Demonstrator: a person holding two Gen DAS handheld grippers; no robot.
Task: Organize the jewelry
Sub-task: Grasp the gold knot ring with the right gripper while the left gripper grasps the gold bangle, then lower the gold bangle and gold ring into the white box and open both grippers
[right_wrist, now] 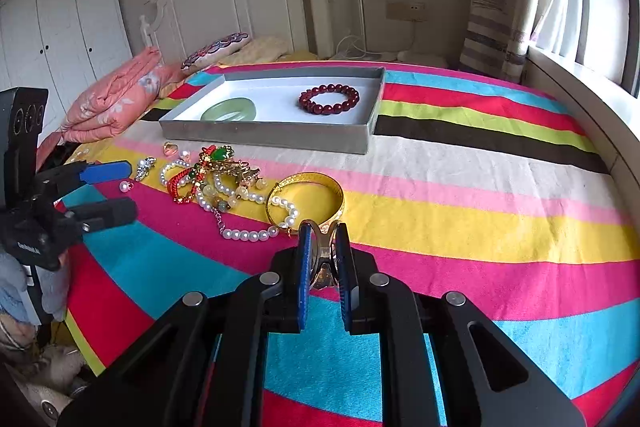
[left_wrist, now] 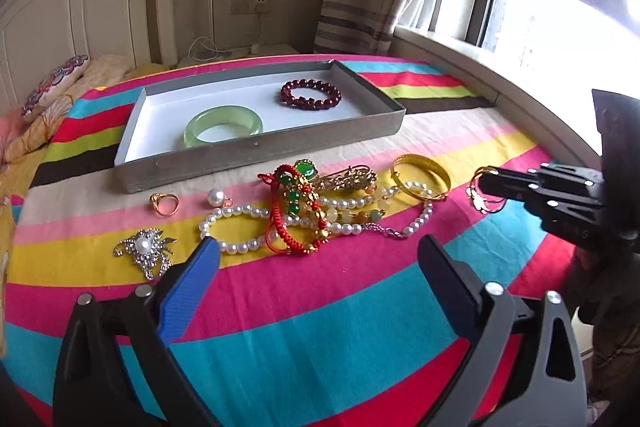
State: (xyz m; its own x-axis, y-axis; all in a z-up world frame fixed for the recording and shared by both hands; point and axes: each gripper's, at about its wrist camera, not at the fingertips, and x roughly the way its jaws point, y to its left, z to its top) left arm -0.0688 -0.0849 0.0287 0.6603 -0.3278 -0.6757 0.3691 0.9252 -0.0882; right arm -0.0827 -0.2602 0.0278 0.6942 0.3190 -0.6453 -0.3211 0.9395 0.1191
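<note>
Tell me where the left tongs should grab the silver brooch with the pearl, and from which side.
Judging by its pose, grip the silver brooch across its narrow middle, beside the pearl, coming straight down from above. It lies flat on the striped cloth, apart from the tangled pile, so its spiky leaf tips give poor purchase. The left tongs stand wide open just right of it.

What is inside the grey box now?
Inside the grey box lie a green bangle and a dark red bead bracelet. The near wall hides the floor just behind it.

Thin gold bangles (right_wrist: 325,259) pinched upright, beside jewelry pile (right_wrist: 216,183).
</note>
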